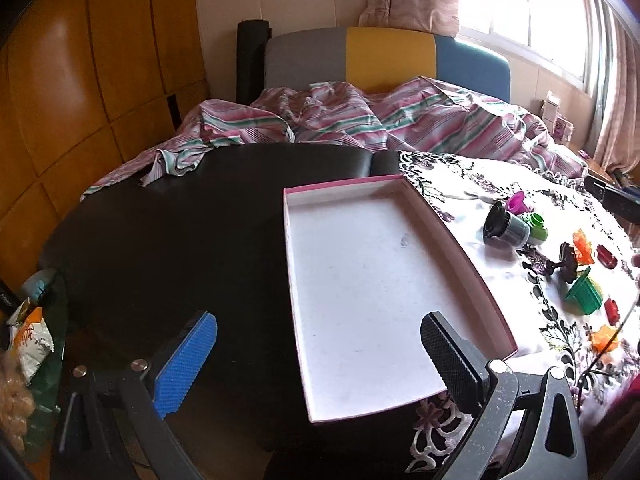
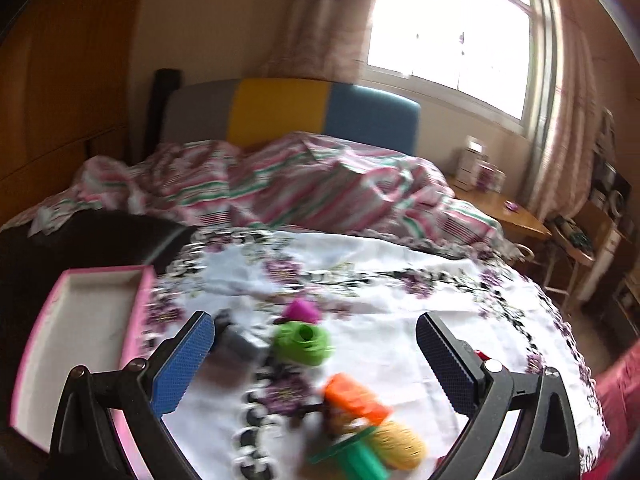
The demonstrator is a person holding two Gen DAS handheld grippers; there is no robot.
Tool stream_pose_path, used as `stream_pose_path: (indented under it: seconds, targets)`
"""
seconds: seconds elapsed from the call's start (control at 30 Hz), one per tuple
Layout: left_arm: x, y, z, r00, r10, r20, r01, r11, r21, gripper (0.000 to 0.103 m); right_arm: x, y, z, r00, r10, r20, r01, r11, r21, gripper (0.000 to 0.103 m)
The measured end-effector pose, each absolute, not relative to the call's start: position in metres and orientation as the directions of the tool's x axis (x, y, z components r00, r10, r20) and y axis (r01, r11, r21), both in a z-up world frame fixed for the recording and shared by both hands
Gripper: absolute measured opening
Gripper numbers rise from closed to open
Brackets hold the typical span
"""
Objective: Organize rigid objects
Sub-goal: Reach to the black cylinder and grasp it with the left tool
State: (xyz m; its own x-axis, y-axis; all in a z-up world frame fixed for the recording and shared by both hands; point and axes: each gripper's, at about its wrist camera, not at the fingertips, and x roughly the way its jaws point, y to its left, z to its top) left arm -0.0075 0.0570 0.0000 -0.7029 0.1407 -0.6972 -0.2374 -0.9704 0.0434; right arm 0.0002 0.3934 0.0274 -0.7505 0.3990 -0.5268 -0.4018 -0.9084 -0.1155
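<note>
A shallow white tray with a pink rim (image 1: 304, 196) lies empty on the dark table, half on the flowered cloth; it also shows in the right wrist view (image 2: 36, 328). My left gripper (image 1: 320, 360) is open and empty, hovering over the tray's near end. Small plastic toys lie on the cloth right of the tray: a black cylinder (image 1: 505, 229), a magenta cup (image 1: 518, 202), a green piece (image 1: 535, 228), an orange piece (image 1: 582, 246), a green cup (image 1: 585, 294). My right gripper (image 2: 316, 360) is open and empty above the toys, over a lime green piece (image 2: 302, 344) and an orange piece (image 2: 356, 396). The right wrist view is blurred.
A dark round table (image 1: 160, 240) is partly covered by a white flowered cloth (image 2: 360, 264). Behind it is a bed with a striped quilt (image 1: 360, 120). A wooden wardrobe (image 1: 80, 100) stands left. Snack bags (image 1: 28, 340) lie at the lower left.
</note>
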Motion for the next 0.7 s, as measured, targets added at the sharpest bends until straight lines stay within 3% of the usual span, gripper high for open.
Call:
stream_pose_path:
  seconds: [0.1, 0.2, 0.7]
  targets:
    - [-0.009, 0.065, -0.002, -0.691, 0.154, -0.706, -0.263, -0.964, 0.048, 0.103, 0.011, 0.423, 0.012, -0.711, 0.457, -0.534, -0.494, -0.865, -0.081, 0.102]
    - [-0.009, 0.079, -0.004, -0.685, 0.160, -0.711, -0.293, -0.954, 0.067, 0.103, 0.013, 0.445, 0.008, -0.702, 0.417, -0.577, -0.520, -0.854, 0.014, 0.102]
    - [-0.034, 0.159, -0.010, -0.584, 0.287, -0.759, -0.476, -0.879, 0.034, 0.103, 0.031, 0.493, -0.004, -0.657, 0.359, -0.663, -0.633, -0.740, 0.226, 0.102]
